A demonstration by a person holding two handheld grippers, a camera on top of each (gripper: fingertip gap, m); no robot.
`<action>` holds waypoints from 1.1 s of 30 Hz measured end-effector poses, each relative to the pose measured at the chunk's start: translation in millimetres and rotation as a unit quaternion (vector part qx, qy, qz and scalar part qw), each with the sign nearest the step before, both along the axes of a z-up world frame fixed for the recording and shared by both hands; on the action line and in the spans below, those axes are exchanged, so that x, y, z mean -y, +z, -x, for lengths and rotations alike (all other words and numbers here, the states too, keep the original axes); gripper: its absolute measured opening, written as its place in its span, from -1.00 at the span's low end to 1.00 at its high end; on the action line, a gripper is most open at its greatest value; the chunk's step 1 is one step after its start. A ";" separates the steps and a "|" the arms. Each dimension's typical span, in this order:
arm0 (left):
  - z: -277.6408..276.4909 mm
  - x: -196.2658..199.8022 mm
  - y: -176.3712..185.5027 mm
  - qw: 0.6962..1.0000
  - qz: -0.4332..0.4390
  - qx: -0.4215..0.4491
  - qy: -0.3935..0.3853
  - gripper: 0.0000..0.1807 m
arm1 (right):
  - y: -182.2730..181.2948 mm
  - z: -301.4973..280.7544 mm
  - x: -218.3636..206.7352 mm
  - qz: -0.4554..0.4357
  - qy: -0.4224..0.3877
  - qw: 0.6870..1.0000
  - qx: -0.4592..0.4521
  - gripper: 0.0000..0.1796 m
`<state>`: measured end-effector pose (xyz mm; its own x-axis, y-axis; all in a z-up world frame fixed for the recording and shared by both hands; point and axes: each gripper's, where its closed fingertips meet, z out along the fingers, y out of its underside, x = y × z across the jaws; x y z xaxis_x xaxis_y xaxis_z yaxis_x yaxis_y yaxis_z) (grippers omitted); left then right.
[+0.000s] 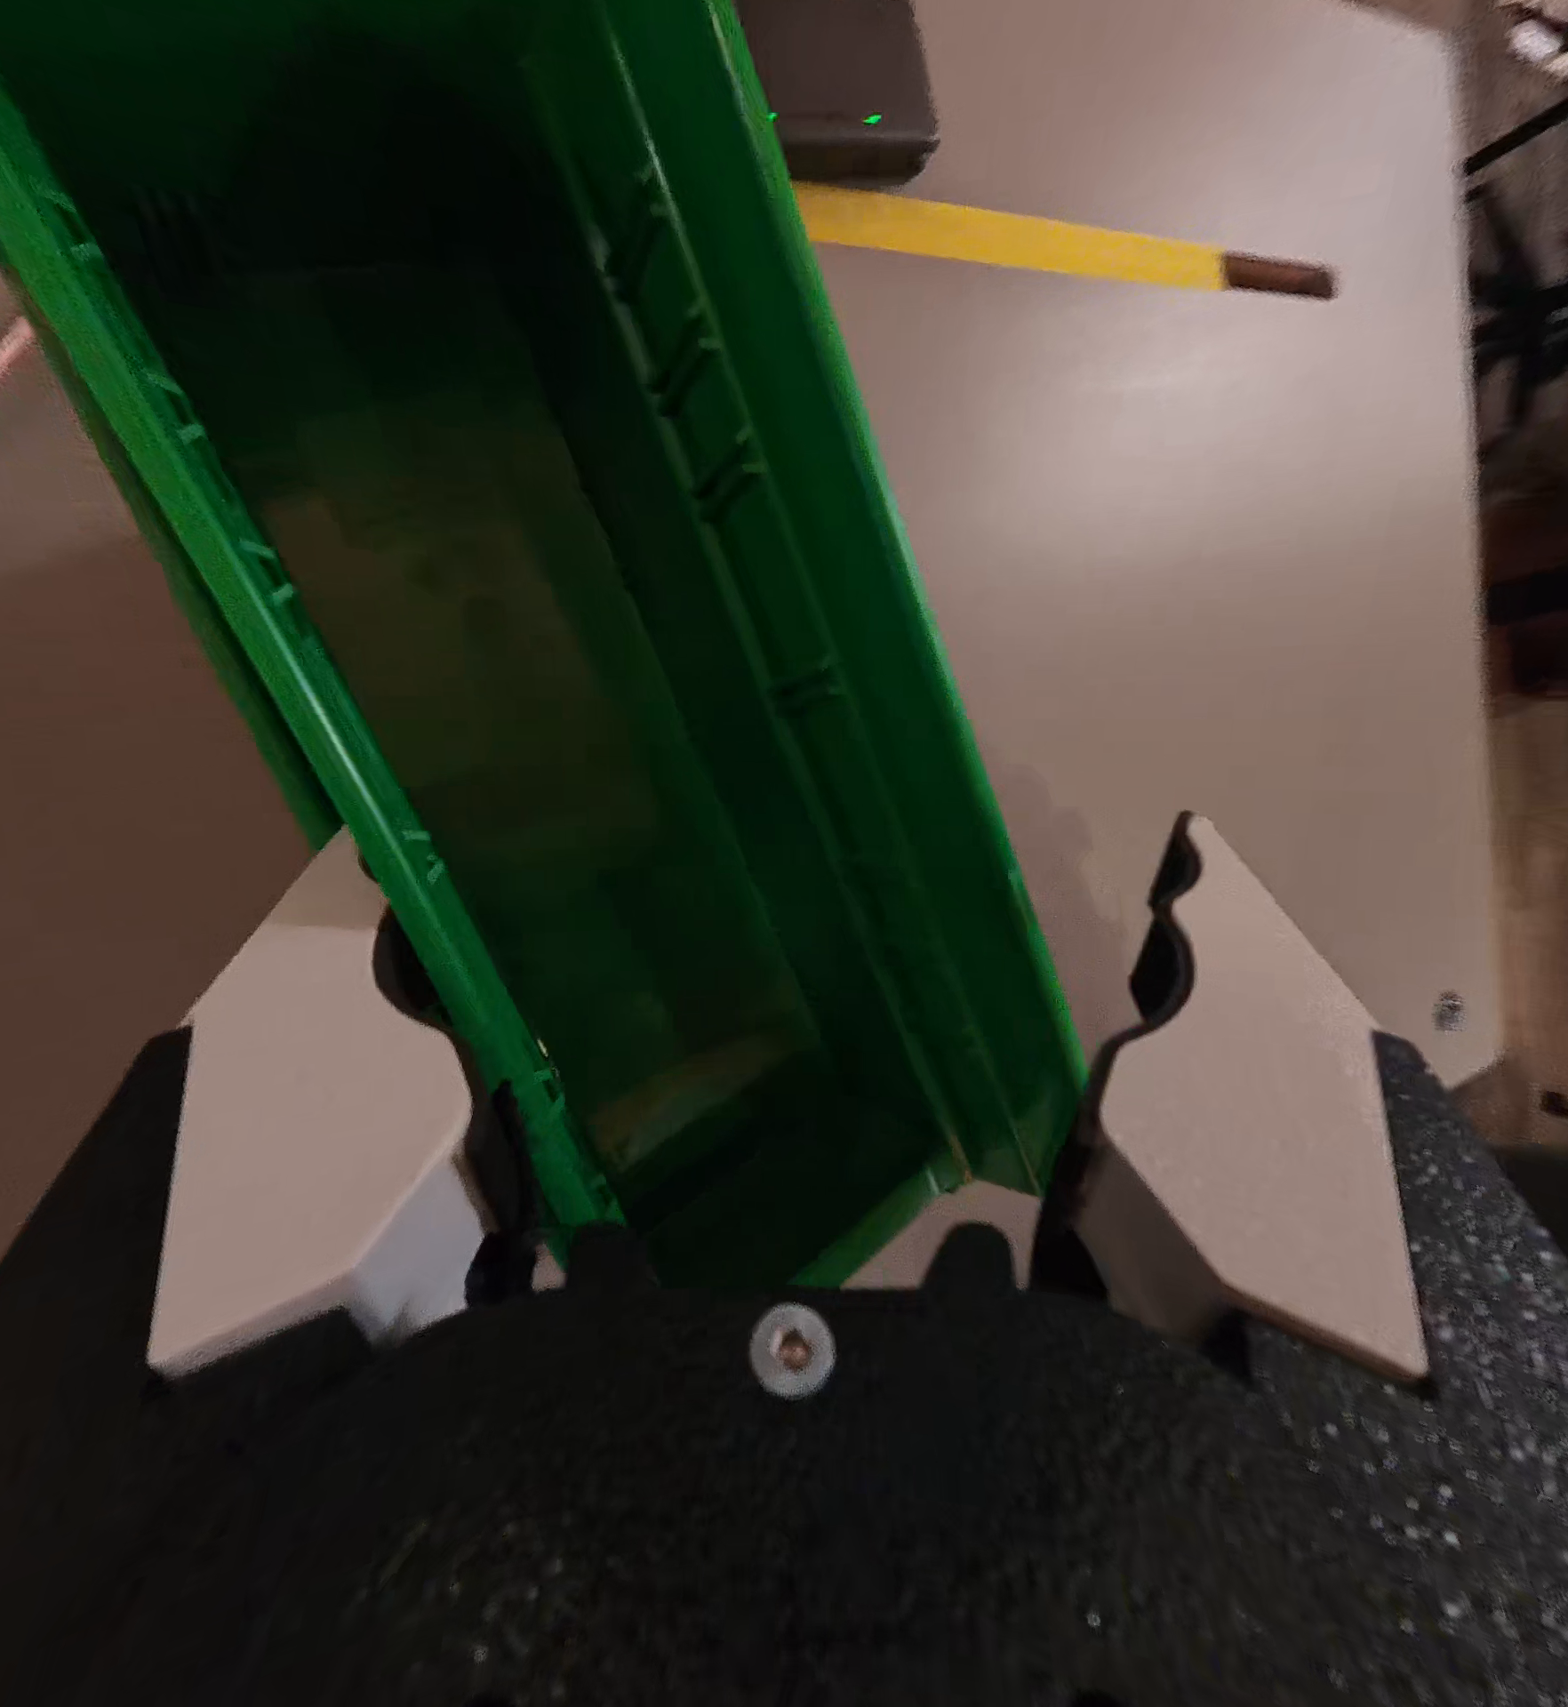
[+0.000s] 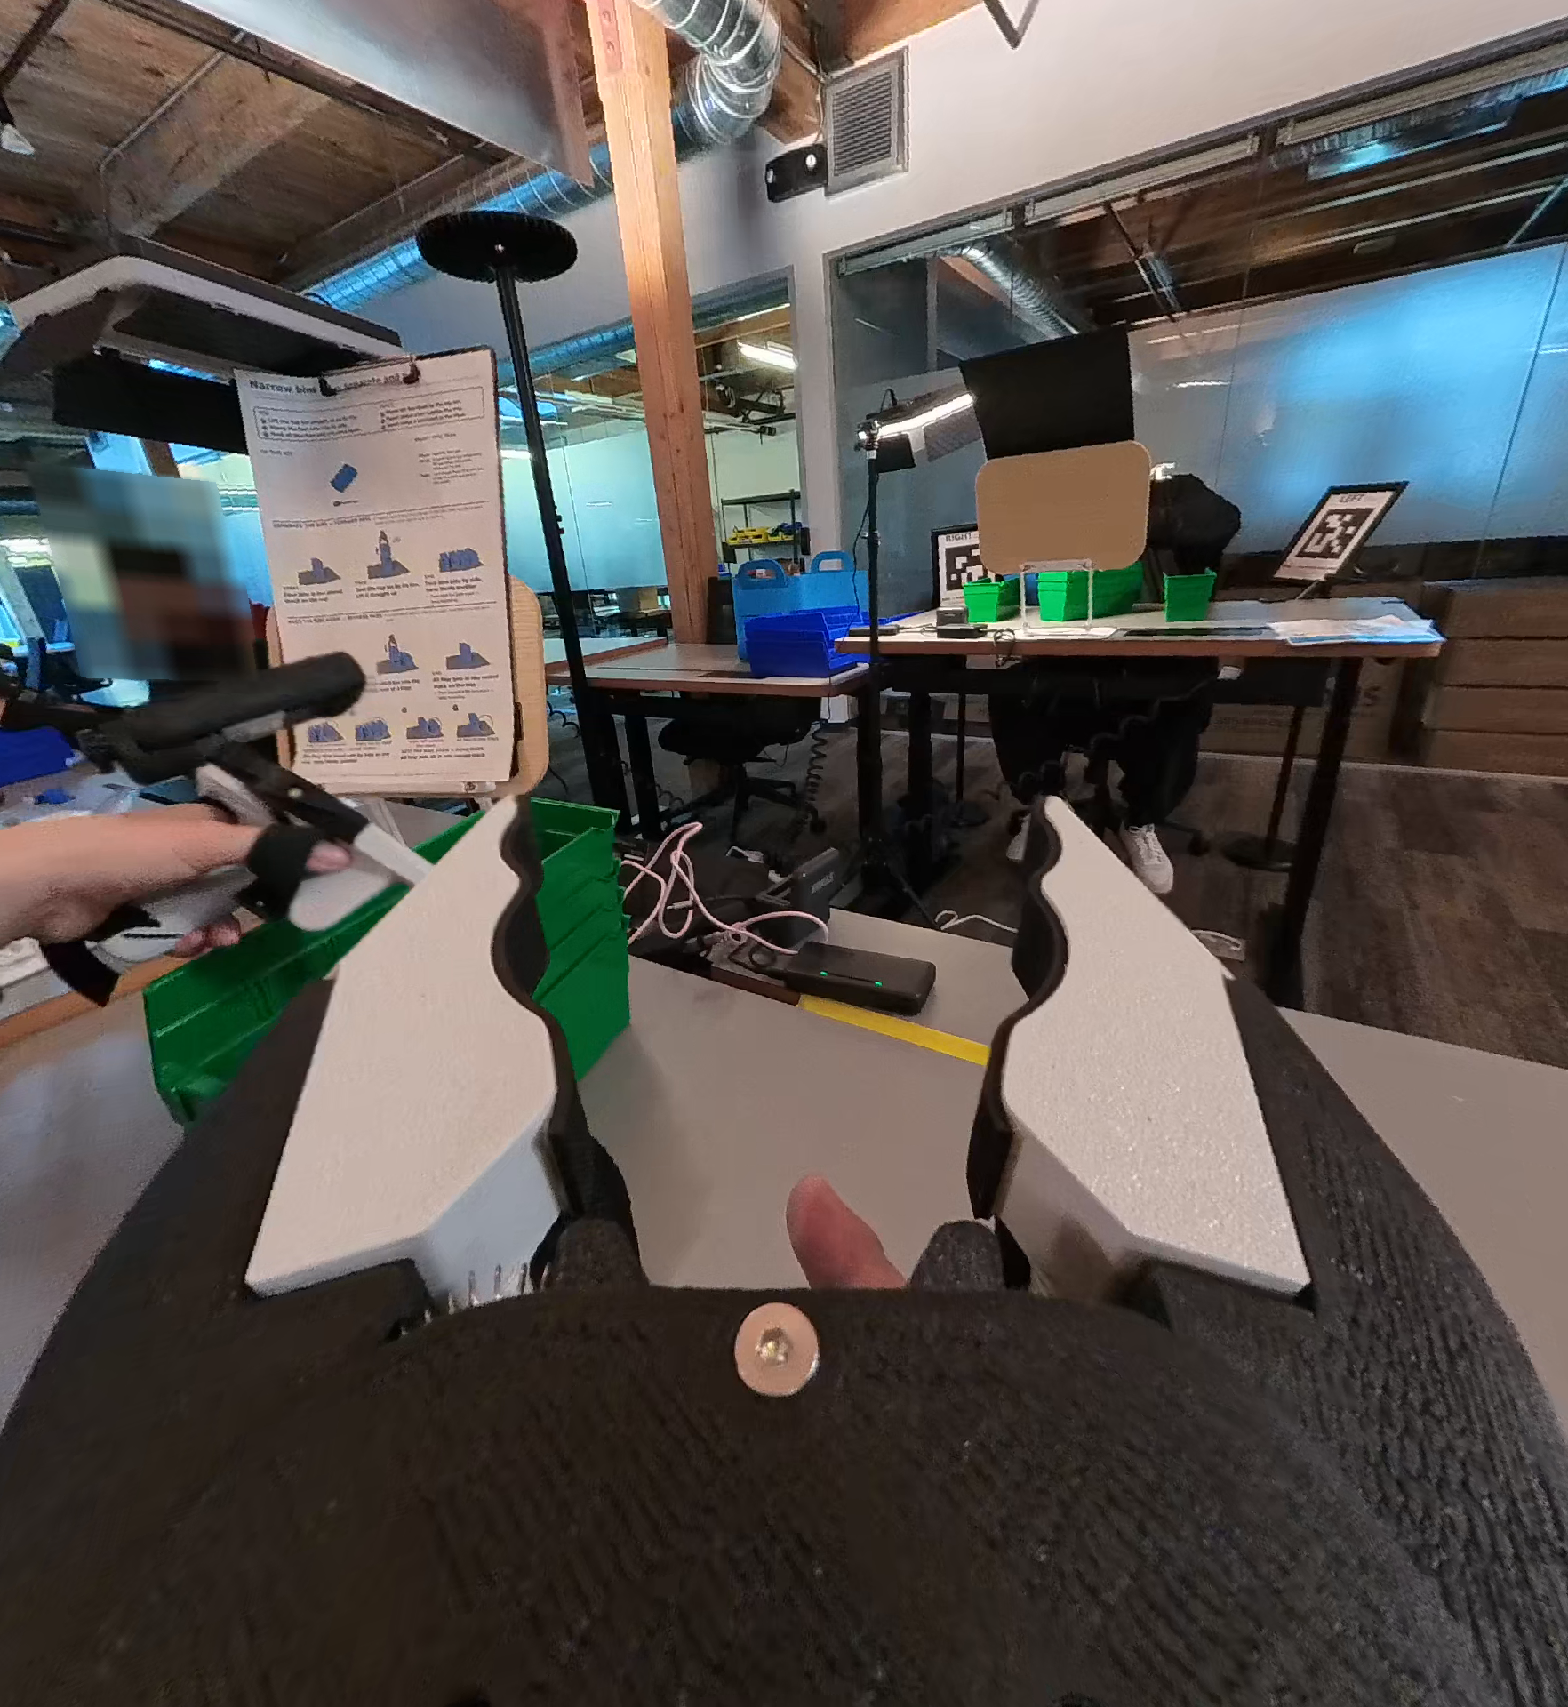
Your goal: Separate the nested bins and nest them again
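My left gripper [image 1: 766,1016] clamps the long green bin [image 1: 522,647], tilted over the table [image 1: 1177,554]. My right gripper [image 2: 780,924] hangs with jaws parted and empty. Only its view shows the stacked bins [image 2: 577,933] on the table and, beyond, the instruction sheet [image 2: 383,563].

The left wrist view looks steeply down, very close into the long narrow green plastic bin [image 1: 522,647] filling its centre. The right wrist view sits farther back, facing level across the room. Both show the grey tabletop [image 2: 762,1090] and yellow tape strip [image 1: 993,240].
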<state>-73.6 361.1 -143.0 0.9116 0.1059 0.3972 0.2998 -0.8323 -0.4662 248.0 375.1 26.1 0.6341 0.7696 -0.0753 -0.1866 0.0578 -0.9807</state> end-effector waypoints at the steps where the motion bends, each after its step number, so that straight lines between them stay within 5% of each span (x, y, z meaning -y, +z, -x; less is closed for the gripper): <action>1: -0.3 1.0 3.8 1.000 -0.010 0.013 -0.002 0.70 | -0.5 1.2 0.0 0.000 -0.001 1.000 0.004 0.15; 12: 40.9 66.5 59.6 0.973 -0.226 -0.040 -0.025 0.69 | -10.4 21.7 -6.0 0.004 -0.014 0.999 0.042 0.15; 22: 77.8 156.1 -21.2 0.925 -0.379 0.008 0.016 0.61 | -45.1 117.7 17.3 0.003 0.048 0.988 0.148 0.15; 30: 97.5 172.9 -47.3 0.871 -0.486 0.036 0.066 0.53 | -87.6 228.5 60.1 0.052 0.162 0.966 0.195 0.15; 33: 101.9 172.3 -46.4 0.856 -0.508 0.057 0.074 0.51 | -93.3 274.4 64.9 0.109 0.197 0.951 0.213 0.32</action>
<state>-175.5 188.7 -189.3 0.8676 -0.2358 0.4379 0.4581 0.0363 -0.8881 -26.5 310.2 -67.3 0.3090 0.9491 -0.0610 0.2646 -0.1474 -0.9530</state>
